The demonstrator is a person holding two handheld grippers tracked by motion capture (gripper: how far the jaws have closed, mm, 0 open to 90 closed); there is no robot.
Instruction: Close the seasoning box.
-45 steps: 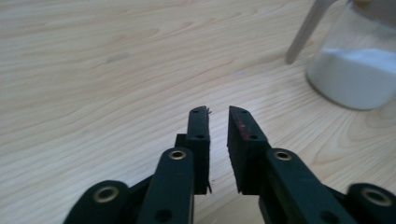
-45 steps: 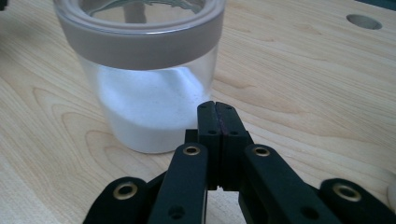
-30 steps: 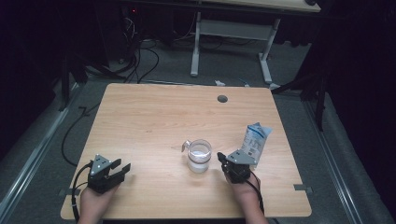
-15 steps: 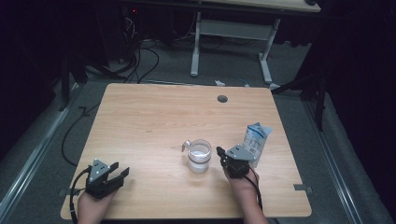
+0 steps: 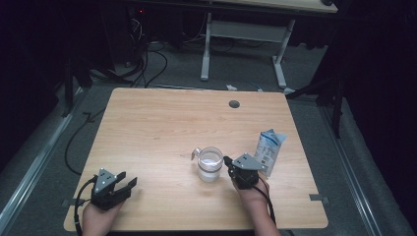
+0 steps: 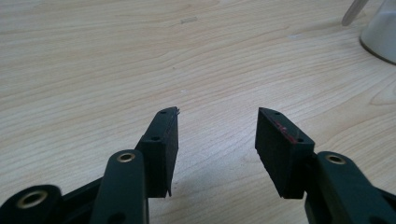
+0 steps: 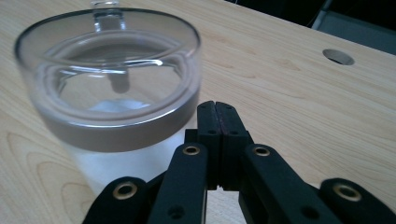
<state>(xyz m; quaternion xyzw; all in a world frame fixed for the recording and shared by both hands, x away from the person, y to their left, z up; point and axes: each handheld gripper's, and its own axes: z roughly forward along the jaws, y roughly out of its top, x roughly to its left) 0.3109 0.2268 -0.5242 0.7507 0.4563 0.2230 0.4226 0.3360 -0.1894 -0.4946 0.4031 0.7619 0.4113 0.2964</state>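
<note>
**Right gripper closed beside glass cup, left gripper parted near front-left corner**

Table (image 5: 162, 123) mostly bare: wide free wood across the back and left half; cable hole (image 5: 234, 103) near the back edge. Pouch (image 5: 268, 151) stands near the right edge. Glass cup (image 5: 210, 163) sits centre-front, upright, handle pointing left. Right gripper (image 5: 229, 162) just right of the cup, jaws pressed together, gripping nothing, tips at the cup wall; contact unclear. Left gripper (image 5: 127, 182) well apart near front-left corner, jaws just opened wider, nothing between them.
</note>
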